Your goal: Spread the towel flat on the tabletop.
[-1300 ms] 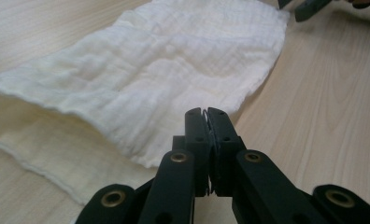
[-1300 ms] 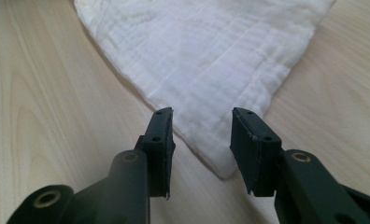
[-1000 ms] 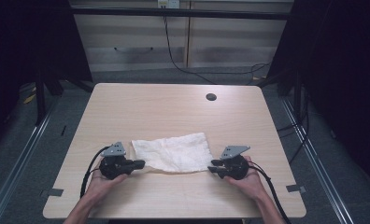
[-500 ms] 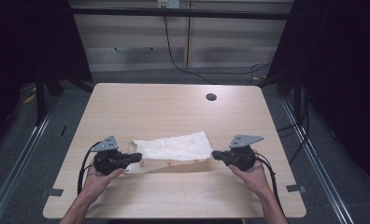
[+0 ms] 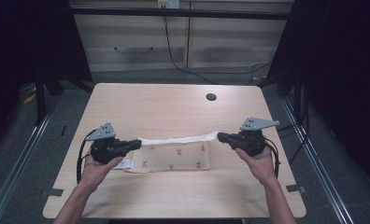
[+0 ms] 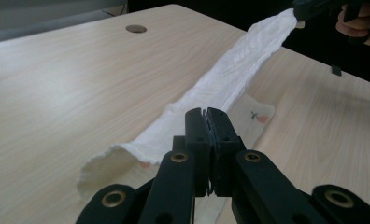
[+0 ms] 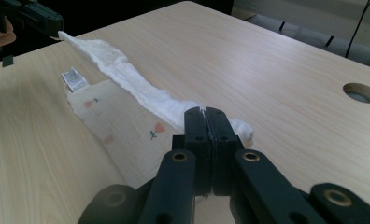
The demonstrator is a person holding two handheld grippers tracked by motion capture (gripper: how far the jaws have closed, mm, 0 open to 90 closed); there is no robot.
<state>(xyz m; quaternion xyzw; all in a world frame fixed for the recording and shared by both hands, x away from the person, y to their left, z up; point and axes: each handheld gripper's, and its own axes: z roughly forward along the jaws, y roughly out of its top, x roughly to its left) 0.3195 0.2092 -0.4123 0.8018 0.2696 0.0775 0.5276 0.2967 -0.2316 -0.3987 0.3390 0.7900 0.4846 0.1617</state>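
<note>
Stretching between both tongs, the cloth [image 5: 176, 149] hangs near the counter's [image 5: 174, 105] front edge, its lower part resting on the wood. Right gripper view reveals a small label [image 7: 74, 78] beside printed motifs. Left tongs [image 5: 137, 143] and right tongs [image 5: 220, 136] each clamp an upper corner, hands level, palms up.

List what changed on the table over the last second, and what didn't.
Both grippers rose and drew apart: the left gripper and right gripper each lifted one end of the cloth, so its upper edge now hangs stretched between them while the lower part lies on the table. The right jaws have just been closing, with cloth between them. Both are shut on the cloth now. The table hole stayed put.
</note>
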